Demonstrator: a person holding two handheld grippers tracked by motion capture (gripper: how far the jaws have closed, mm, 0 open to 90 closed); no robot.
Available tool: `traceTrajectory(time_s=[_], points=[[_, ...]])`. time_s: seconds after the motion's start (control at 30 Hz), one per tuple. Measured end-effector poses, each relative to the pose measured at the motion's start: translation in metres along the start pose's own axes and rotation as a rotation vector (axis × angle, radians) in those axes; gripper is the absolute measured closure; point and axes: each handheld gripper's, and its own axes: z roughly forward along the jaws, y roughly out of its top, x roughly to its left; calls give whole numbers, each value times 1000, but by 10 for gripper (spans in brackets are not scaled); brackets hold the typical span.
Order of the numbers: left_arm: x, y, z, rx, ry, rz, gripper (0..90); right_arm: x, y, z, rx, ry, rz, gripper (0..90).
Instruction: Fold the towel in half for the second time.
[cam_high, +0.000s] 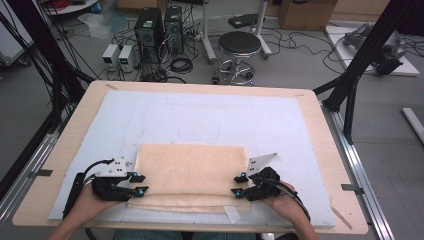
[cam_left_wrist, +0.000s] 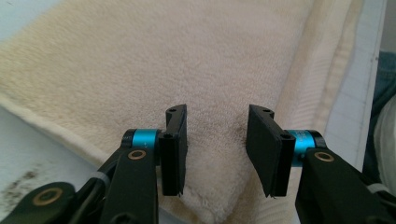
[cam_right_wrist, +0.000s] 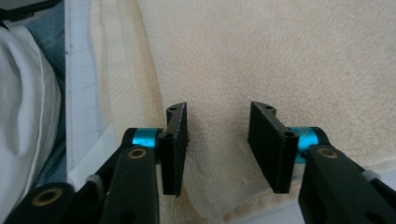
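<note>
A cream towel (cam_high: 192, 172) lies folded on the pale blue mat (cam_high: 200, 117), its near edge showing layered folds. My left gripper (cam_high: 140, 184) sits at the towel's left side, jaws open over a corner of the cloth (cam_left_wrist: 215, 140). My right gripper (cam_high: 237, 185) rests at the towel's right side, also open, with a folded corner (cam_right_wrist: 217, 140) lying between its jaws. In both gripper views the black pads (cam_left_wrist: 175, 149) (cam_right_wrist: 271, 147) stand apart and close on nothing. A hand holds each gripper from the near edge.
The mat covers a wooden table (cam_high: 320, 130). A strip of white tape (cam_high: 231, 214) lies on the mat by the towel's near edge. Beyond the table stand a stool (cam_high: 239, 47), computer towers (cam_high: 150, 30) and cables on the floor. Black frame posts (cam_high: 367, 55) flank the table.
</note>
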Motion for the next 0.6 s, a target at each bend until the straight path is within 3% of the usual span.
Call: traceTrajectory(time_s=[0.07,0.13,0.2,0.3,0.47,0.6], points=[[1,0,1,2,2,1,604,1,-1,2,3,-12,-7,679],[1,1,1,-1,19,0,725,0,0,1,7,1,-5,794],[2,4,0,2,18,13,831,-1,1,-1,5,1,-7,849],[2,8,-7,-27,26,10,852,-3,4,-7,-6,17,9,860],[-3,12,-25,-86,37,11,853,1,14,-28,-59,25,-13,865],[-11,10,-30,-80,25,27,853,11,18,-37,-77,41,-33,865]])
